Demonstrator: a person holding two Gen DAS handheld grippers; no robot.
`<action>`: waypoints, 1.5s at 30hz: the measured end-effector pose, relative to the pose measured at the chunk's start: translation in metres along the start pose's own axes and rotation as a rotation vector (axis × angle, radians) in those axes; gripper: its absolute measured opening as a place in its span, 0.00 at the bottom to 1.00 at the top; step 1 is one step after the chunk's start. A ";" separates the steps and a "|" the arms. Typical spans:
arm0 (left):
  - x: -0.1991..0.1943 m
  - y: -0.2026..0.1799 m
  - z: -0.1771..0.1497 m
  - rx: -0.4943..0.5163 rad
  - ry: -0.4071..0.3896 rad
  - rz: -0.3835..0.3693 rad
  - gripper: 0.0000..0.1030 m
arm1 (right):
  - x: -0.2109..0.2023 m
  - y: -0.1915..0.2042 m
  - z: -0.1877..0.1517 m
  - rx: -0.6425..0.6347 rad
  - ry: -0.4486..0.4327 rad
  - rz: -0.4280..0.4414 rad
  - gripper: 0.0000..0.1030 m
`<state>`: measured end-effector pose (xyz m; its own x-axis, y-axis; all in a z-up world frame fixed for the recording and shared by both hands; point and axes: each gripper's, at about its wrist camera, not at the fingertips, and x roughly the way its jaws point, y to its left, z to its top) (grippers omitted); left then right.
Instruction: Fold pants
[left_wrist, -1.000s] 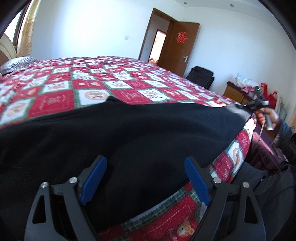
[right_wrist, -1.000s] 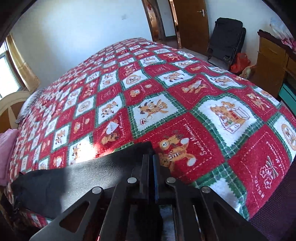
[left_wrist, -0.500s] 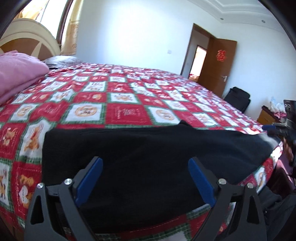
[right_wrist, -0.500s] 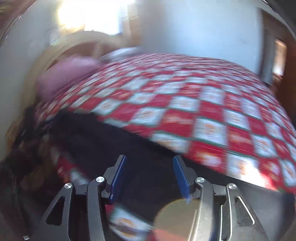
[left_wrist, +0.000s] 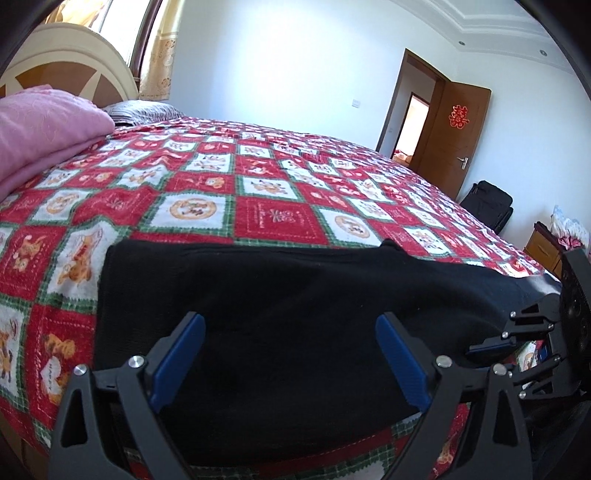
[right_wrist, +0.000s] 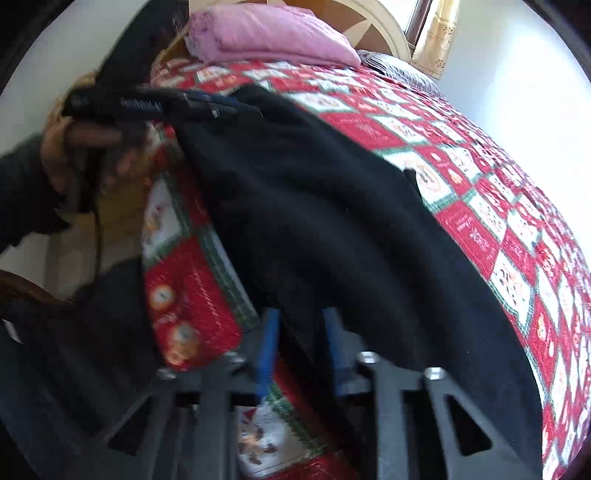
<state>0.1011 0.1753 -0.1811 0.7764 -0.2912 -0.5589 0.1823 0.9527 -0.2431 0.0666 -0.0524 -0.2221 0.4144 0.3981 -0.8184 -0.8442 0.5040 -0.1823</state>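
The black pants (left_wrist: 288, 325) lie flat along the near edge of the bed, on the red patchwork quilt (left_wrist: 273, 218); their long axis runs crosswise in front of the person, from a squared end out to the left of the left gripper (left_wrist: 291, 358) across to the far end at the right, where the right gripper (right_wrist: 301, 343) works. From the left gripper the cloth is directly ahead and below, spreading to both sides; from the right gripper it stretches forward and away towards the pink folded blanket (right_wrist: 269, 37) at the headboard, so this gripper looks down the garment's length. The right gripper seems the nearer to a workable edge, since it stands at the near hem just where the quilt drops over the bed's side; the left hovers over the middle of the cloth, with no edge between its fingers.

The left gripper stands wide apart, its blue pads (left_wrist: 177, 358) above the fabric and holding nothing, as far as can be seen; whether they brush the cloth I cannot tell. The right gripper's jaws have just been closing and now stand narrow, with a strip of the black cloth between them; the picture is blurred, and a gap still shows beside each pad, so I judge the edge caught between them but not yet plainly pinched. In the right view the person's left hand (right_wrist: 59, 155) shows, gripping its tool's handle.
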 end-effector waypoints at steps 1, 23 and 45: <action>0.000 0.001 -0.001 -0.001 0.003 0.004 0.93 | -0.001 0.000 -0.001 0.011 0.003 0.021 0.06; 0.021 -0.057 -0.014 0.132 0.048 -0.084 0.93 | -0.027 -0.130 0.056 0.381 -0.083 0.225 0.47; 0.024 -0.075 -0.036 0.271 0.074 -0.049 1.00 | 0.031 -0.168 0.099 0.674 -0.146 0.325 0.04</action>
<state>0.0840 0.0935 -0.2052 0.7183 -0.3339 -0.6104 0.3813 0.9228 -0.0561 0.2548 -0.0485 -0.1628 0.2608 0.6799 -0.6853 -0.5606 0.6846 0.4659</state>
